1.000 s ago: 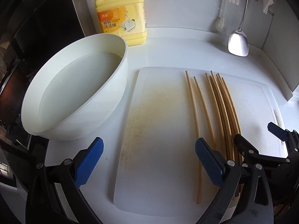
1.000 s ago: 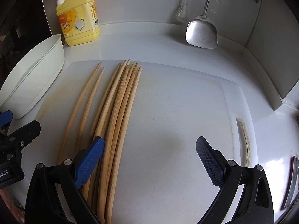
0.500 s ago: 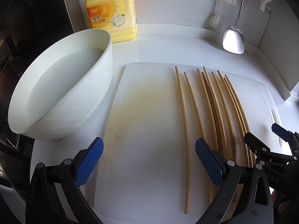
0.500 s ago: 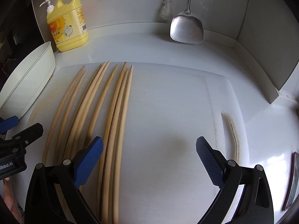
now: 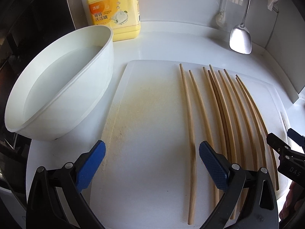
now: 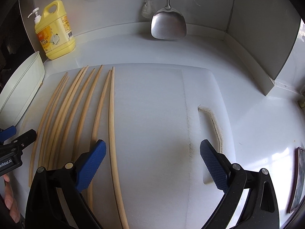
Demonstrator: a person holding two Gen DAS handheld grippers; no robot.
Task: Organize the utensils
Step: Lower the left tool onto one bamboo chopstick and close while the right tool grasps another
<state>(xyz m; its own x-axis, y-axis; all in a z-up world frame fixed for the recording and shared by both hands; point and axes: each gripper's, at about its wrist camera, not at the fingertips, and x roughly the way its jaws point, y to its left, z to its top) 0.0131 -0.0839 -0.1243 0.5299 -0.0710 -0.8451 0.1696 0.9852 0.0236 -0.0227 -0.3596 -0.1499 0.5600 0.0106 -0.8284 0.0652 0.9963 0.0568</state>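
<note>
Several long wooden chopsticks (image 5: 225, 114) lie spread side by side on a white cutting board (image 5: 148, 114). They also show in the right wrist view (image 6: 80, 114) on the left half of the board (image 6: 162, 105). My left gripper (image 5: 152, 166) is open and empty above the board's near edge, its right pad over the left chopsticks. My right gripper (image 6: 152, 164) is open and empty, its left pad over the rightmost chopsticks. The right gripper shows at the left wrist view's right edge (image 5: 284, 143).
A large white bowl (image 5: 63, 95) of water stands left of the board. A yellow dish-soap bottle (image 5: 114, 9) stands at the back wall. A metal spatula (image 6: 167, 24) and a brush (image 6: 145, 9) hang at the back. Grey walls close in the right side.
Both grippers have pulled back and risen a little. The chopsticks, bunched a second ago, now lie fanned out apart across the board. Both grippers stay open.
</note>
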